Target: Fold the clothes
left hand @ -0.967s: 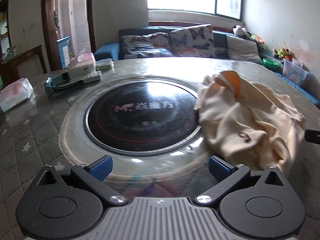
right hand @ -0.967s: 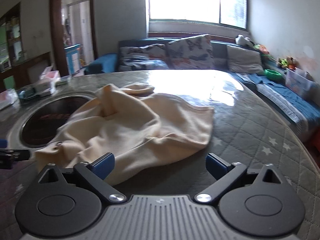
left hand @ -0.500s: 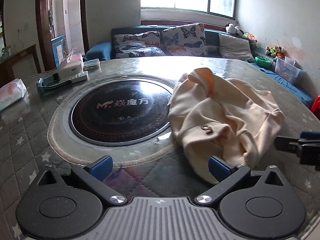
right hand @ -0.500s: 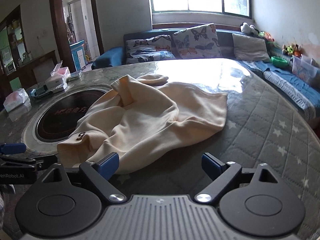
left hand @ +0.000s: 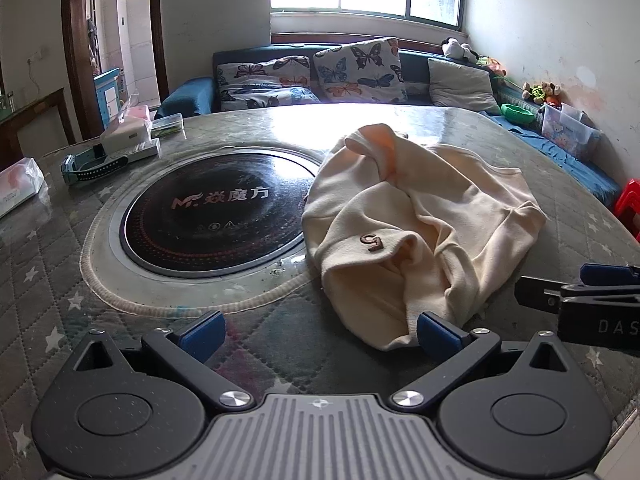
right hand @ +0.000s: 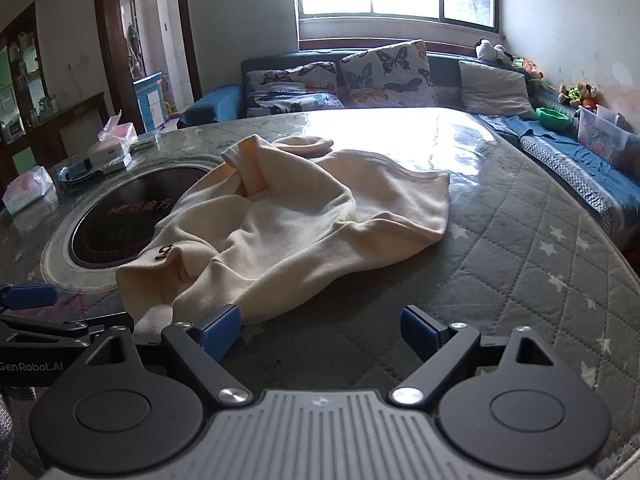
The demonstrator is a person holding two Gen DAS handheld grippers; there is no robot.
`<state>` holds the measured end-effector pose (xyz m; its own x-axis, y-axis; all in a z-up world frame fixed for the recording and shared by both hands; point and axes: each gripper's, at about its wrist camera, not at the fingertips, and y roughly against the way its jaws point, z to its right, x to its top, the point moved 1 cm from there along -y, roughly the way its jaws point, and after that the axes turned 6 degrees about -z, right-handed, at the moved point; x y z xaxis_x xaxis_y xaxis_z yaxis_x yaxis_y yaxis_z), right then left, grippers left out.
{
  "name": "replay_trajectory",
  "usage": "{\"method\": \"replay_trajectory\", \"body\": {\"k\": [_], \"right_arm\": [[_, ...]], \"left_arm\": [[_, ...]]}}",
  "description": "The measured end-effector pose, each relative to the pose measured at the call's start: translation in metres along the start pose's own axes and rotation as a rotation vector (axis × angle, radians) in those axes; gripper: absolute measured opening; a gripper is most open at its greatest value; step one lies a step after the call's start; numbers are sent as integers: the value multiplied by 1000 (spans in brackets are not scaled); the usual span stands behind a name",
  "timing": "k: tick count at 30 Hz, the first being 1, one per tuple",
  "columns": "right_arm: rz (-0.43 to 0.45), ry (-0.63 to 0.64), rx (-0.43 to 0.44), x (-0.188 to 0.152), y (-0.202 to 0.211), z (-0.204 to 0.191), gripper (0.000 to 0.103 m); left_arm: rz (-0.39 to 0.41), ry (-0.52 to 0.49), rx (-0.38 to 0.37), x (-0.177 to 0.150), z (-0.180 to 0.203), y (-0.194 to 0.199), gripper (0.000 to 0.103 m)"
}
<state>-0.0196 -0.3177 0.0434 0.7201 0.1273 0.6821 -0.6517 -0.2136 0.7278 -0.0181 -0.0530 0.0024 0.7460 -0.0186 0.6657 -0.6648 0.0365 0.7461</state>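
Cream fabric: garment [left hand: 420, 236] lies crumpled on the quilted table cover [right hand: 520, 248], partly overlapping the round black cooktop [left hand: 212, 216] set into the table
Garment features: a small brown emblem [left hand: 372, 242] sits on the near fold; a ribbed cuff or collar opening [right hand: 306, 144] lies at the far side
Left gripper [left hand: 318, 334]: jaws spread wide, holding nothing; the near hem of the garment lies just ahead of its right finger [left hand: 436, 334], touching or nearly so
Right gripper [right hand: 320, 330]: jaws spread wide, holding nothing; the garment lies ahead and to the left, its near corner just beside the left finger [right hand: 222, 328]
Long axis: runs roughly from the near-left corner toward the far-right hem [right hand: 440, 204], oblique to both grippers
Nearer hand: both are close; the near corner lies between them, so either could take it (judgement)
Open room: bare quilted surface extends right of the garment toward the table edge, giving space to spread it flat
Obstructions: boxes and a tissue pack [left hand: 18, 186] stand well apart at the far left
Task state: no fold made yet (judgement)
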Motion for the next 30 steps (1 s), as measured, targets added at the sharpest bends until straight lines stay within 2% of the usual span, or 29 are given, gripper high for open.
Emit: {"method": "replay_trajectory", "body": {"k": [8, 14, 30], "right_arm": [[-5, -16, 2, 0, 5, -10, 90], [-18, -17, 19, 2, 3, 2, 90], [-35, -14, 23, 3, -2, 6, 91]], "left_arm": [[-6, -6, -3, 1, 5, 0, 103], [-11, -9, -10, 2, 7, 0, 103], [-24, -9, -29, 4, 9, -2, 103]]}}
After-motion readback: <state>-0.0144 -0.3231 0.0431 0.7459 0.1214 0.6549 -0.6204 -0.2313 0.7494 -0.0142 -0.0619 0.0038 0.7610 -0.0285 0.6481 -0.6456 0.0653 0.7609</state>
